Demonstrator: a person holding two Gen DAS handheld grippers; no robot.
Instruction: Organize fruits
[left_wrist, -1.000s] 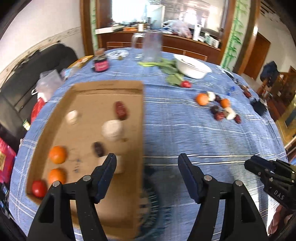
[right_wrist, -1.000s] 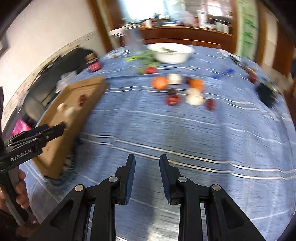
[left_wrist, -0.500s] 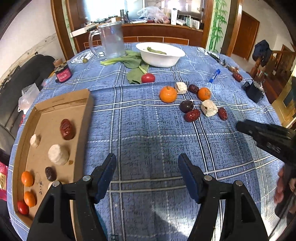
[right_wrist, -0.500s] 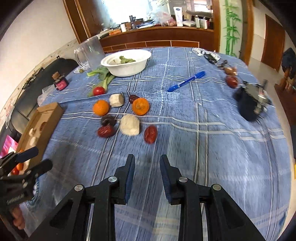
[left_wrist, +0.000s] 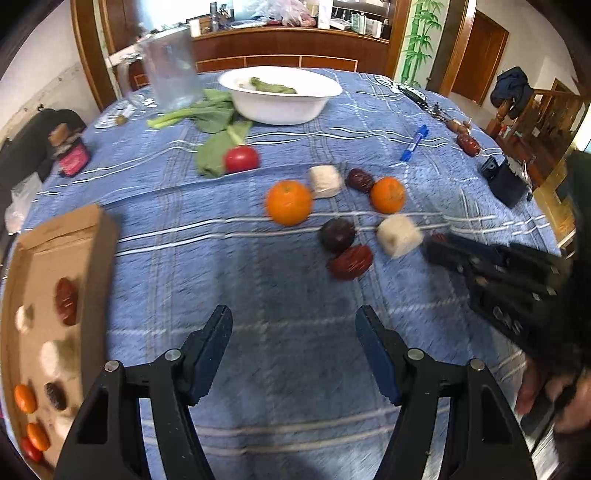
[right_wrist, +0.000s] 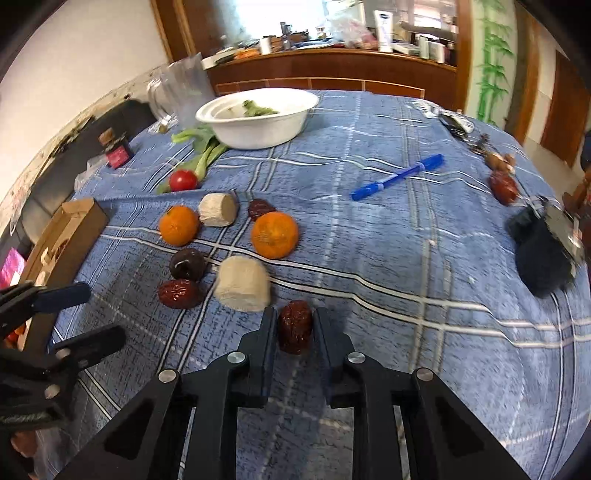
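Note:
My right gripper (right_wrist: 294, 318) stands around a red date (right_wrist: 294, 326) on the blue cloth; its fingers sit close on both sides with a sliver of gap, not closed. Beside it lie a white chunk (right_wrist: 243, 283), a second red date (right_wrist: 178, 293), a dark plum (right_wrist: 187, 263), two oranges (right_wrist: 274, 234) (right_wrist: 178, 225), another white chunk (right_wrist: 218, 209) and a tomato (right_wrist: 183, 180). My left gripper (left_wrist: 293, 325) is open and empty above bare cloth. The cardboard tray (left_wrist: 92, 236) at left holds several fruits.
A white bowl (left_wrist: 280, 96) with greens, a clear jug (left_wrist: 170, 70) and leafy greens (left_wrist: 210, 122) stand at the back. A blue pen (right_wrist: 397, 177), a date (right_wrist: 503, 187) and a black object (right_wrist: 543, 254) lie right. A pink-labelled jar (left_wrist: 72, 157) is left.
Both grippers moved forward toward the fruit cluster. My right gripper came down around the red date. The tray slid to the left edge of the left wrist view.

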